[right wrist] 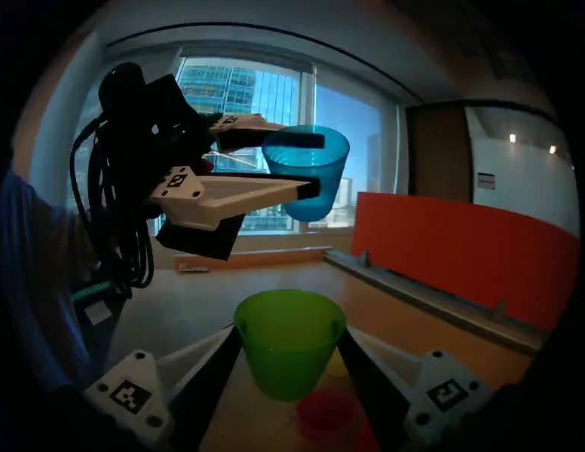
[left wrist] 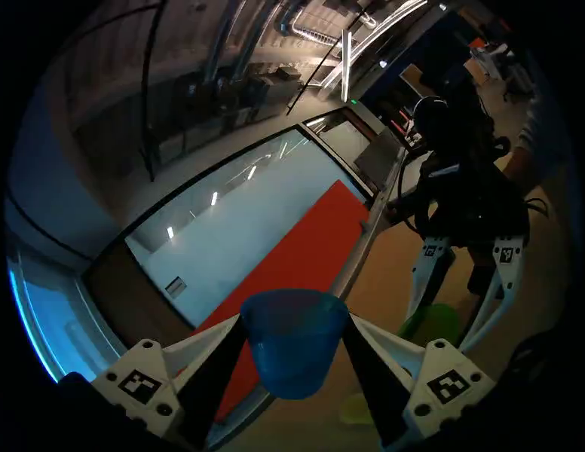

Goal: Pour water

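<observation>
Left gripper [left wrist: 294, 331]: jaws clamped on a translucent blue cup [left wrist: 294, 354], one finger on each side of its wall; in the right gripper view this cup hangs in the air, roughly upright with its mouth up, above and beyond the green cup. Whether it holds water cannot be told. Right gripper [right wrist: 290, 331]: jaws clamped on a translucent green cup [right wrist: 290, 346], upright, mouth open to the camera, held low over the wooden table [right wrist: 187, 301]; contents cannot be told. Red cup [right wrist: 326, 414]: on the table, near side, just below and in front of the green cup, partly cut off at the lower edge. Yellow object [right wrist: 338, 367]: on the table just beside the green cup's right flank, mostly hidden behind it. Orange partition [right wrist: 473, 248]: a long, low panel along the table's right edge, running from near right towards the far window. Window [right wrist: 240, 90]: far wall, tall panes showing high-rise buildings and blue sky. Black cables [right wrist: 123, 226]: bundled behind the left gripper's body, hanging down at the left. Blue sleeve [right wrist: 29, 279]: person's arm, far left, behind the cables.
</observation>
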Tool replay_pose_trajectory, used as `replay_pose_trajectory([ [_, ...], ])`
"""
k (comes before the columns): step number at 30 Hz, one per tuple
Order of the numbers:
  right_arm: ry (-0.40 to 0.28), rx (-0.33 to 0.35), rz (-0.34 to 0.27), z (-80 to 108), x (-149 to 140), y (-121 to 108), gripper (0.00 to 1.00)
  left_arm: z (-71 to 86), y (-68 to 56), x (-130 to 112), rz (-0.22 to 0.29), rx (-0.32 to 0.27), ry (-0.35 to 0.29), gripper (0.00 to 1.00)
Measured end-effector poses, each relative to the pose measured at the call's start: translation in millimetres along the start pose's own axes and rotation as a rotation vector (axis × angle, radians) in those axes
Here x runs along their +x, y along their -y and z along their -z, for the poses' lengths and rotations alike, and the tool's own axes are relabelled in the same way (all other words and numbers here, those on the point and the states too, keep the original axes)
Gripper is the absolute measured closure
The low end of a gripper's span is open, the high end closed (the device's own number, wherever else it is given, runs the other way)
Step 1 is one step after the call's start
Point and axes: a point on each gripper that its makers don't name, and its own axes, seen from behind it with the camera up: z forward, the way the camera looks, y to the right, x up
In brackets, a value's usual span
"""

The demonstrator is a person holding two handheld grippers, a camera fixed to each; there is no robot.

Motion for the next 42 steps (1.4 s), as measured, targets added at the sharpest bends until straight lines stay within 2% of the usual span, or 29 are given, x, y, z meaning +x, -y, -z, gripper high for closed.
replay_pose_trajectory([
  [14, -0.009, 0.004, -0.002, -4.9, 2, -1, 0.1, -8.2, 3.0, 7, -0.121, 0.004, 0.006, 0.14],
  [23, -0.016, 0.003, -0.008, -5.6, 4, -4, 0.1, -12.3, 3.9, 10, -0.179, 0.007, 0.009, 0.14],
  [42, -0.02, 0.001, -0.003, -1.8, 5, -7, 0.1, -12.7, 6.4, 14, -0.242, 0.016, 0.012, 0.14],
])
